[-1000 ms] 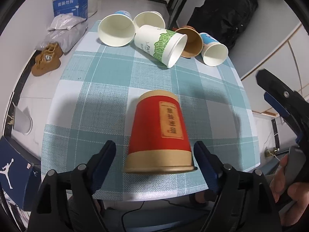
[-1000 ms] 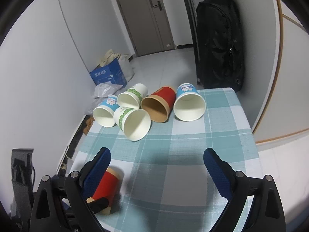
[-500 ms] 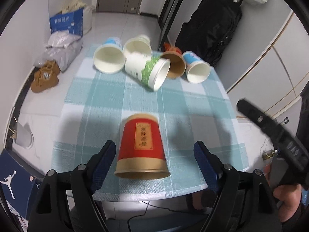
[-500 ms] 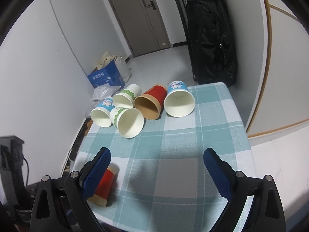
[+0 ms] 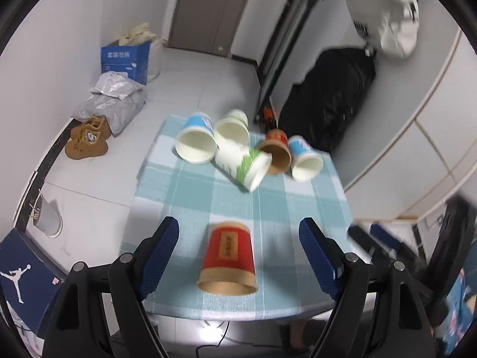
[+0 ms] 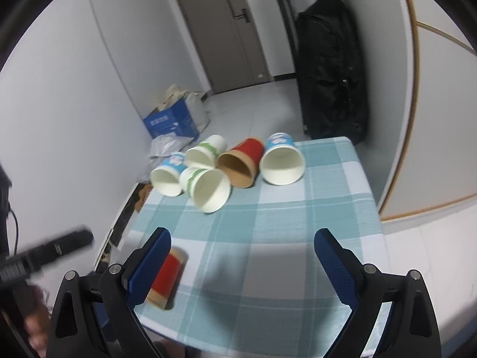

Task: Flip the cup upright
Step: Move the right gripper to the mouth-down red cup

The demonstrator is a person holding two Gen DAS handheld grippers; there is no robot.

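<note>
A red paper cup with a tan band (image 5: 228, 258) stands mouth-down near the front edge of the checked table (image 5: 184, 197). My left gripper (image 5: 240, 256) is open and empty, held back above the cup with its fingers (image 5: 159, 252) on either side in the view. The cup also shows in the right wrist view (image 6: 165, 277), partly hidden behind the left finger. My right gripper (image 6: 241, 265) is open and empty above the table's front half. Several cups lie on their sides at the far end: a green-patterned one (image 5: 243, 165), a red one (image 6: 241, 164) and blue ones (image 6: 281, 161).
A black bag (image 6: 331, 74) hangs by the wall beyond the table. A blue box (image 5: 125, 61), grey bags and brown shoes (image 5: 86, 141) lie on the floor at left. A Jordan box (image 5: 21, 274) sits at lower left. The other gripper (image 6: 44, 253) shows at the left.
Both grippers have pulled back and up from the table, so the cups look smaller and farther. The red cup stays mouth-down where it was.
</note>
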